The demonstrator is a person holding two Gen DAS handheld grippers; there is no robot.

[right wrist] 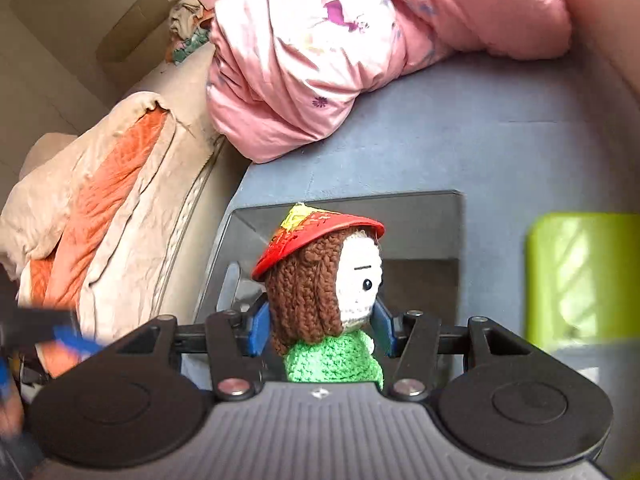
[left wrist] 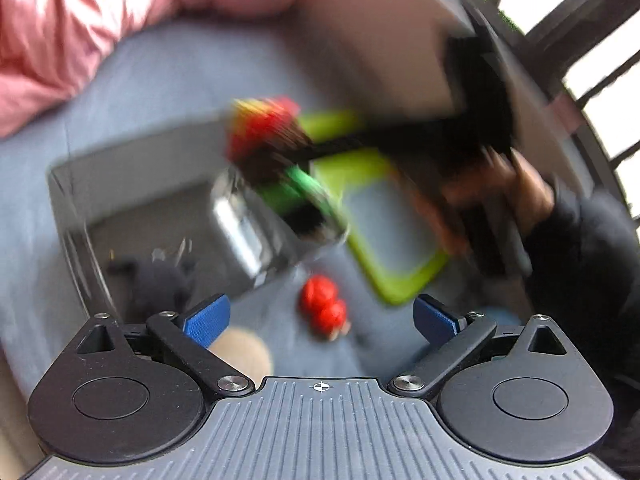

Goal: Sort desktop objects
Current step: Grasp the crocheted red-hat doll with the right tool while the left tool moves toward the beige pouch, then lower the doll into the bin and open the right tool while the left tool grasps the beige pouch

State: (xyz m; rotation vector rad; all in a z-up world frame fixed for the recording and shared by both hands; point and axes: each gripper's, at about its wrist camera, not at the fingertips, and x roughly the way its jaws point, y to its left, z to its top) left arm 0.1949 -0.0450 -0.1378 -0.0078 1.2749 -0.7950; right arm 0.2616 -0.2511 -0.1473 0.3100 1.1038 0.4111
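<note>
Right gripper [right wrist: 320,330] gripped the crocheted doll [right wrist: 326,300] at lower centre of the frame — pads on its head, above the clear bin [right wrist: 424,208] — soft, light yarn that looked squashable, best held around head or body.

I see a crocheted doll [right wrist: 332,304] with brown yarn hair, a white face, a green body and a red hat topped in yellow. It stands upright, clamped at the head between the jaws of my right gripper [right wrist: 322,326], above a clear open box [right wrist: 424,216] on the blue sheet. In my blurred left view, two small red round things [left wrist: 324,310], maybe berries or balls, lie touching each other on the sheet, just beside a lime-green tray [left wrist: 400,276].
</note>
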